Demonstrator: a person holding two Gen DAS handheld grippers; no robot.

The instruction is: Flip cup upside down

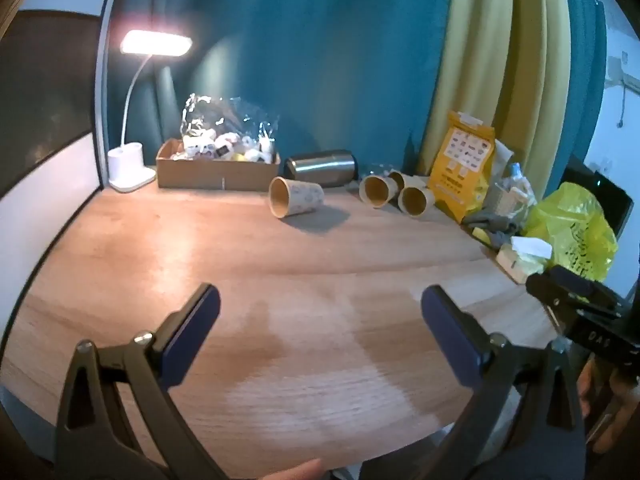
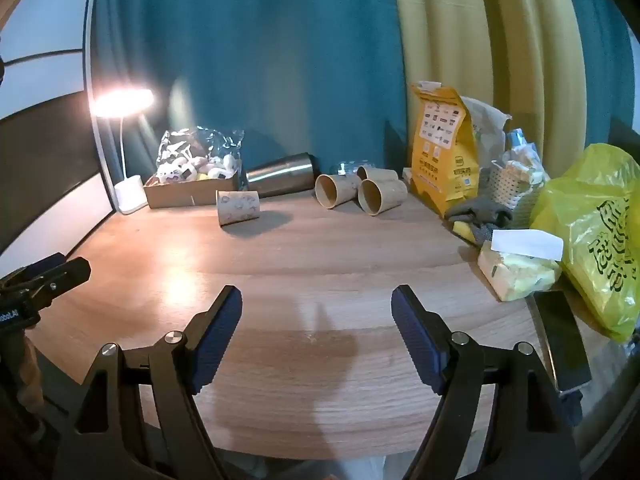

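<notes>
**Both grippers spread wide over near table edge, cup lying far off**

Nearest: left gripper (image 1: 320, 304), fingers spread wide, nothing between the blue pads (image 1: 192, 336), only bare wood. Right gripper (image 2: 316, 308) likewise spread wide and holding nothing, hovering over the near edge of the table (image 2: 280, 264). Each visible in the other's view: right one at the right side of the left view (image 1: 568, 292), left one at the left side of the right view (image 2: 44, 276); both well apart.

By the right edge of the table: dark flat slab (image 2: 560, 344), then tissue pack (image 2: 516, 268) with a white sheet sticking out, touching the yellow plastic bag (image 2: 592, 232). Farther along that edge: grey gloves (image 2: 480, 210), white woven basket (image 2: 510, 188), tall yellow paper bag (image 2: 444, 148) standing upright.

Middle-back of the table: patterned paper cup (image 1: 296, 198) on its side, mouth toward the left camera, apart from everything else and well away from both grippers. To its right, three plain brown cups (image 2: 352, 190) also on their sides, bunched together, mouths toward the cameras.

Along the back edge: steel tumbler (image 1: 322, 166) lying on its side just behind the patterned cup, cardboard tray (image 1: 216, 168) filled with small wrapped items under crinkled clear wrap, and in the back-left corner a white desk lamp (image 1: 132, 164), lit. Behind all: teal and pale yellow curtains (image 1: 320, 60).
</notes>
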